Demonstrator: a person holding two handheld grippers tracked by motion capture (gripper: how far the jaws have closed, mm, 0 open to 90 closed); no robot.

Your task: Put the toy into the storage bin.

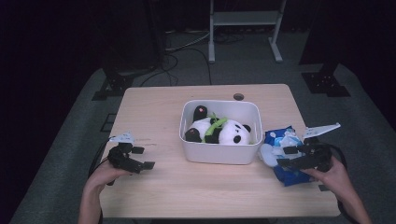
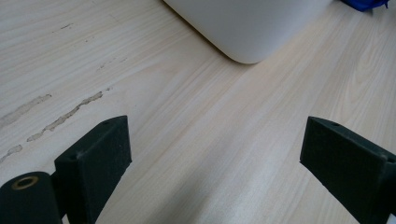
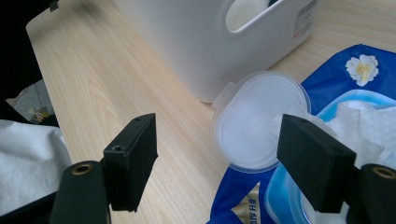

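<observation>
Pale wood desk (image 1: 154, 186), grey carpet, dark room around me. White bin (image 1: 219, 154) mid-desk holds plush panda (image 1: 224, 130). Blue wipes pack (image 3: 327, 79) just right of bin, lid flipped open, print unreadable. My right tool (image 3: 217, 161) gapes wide over lid; left tool (image 2: 215, 154) wide, above bare desk.
</observation>
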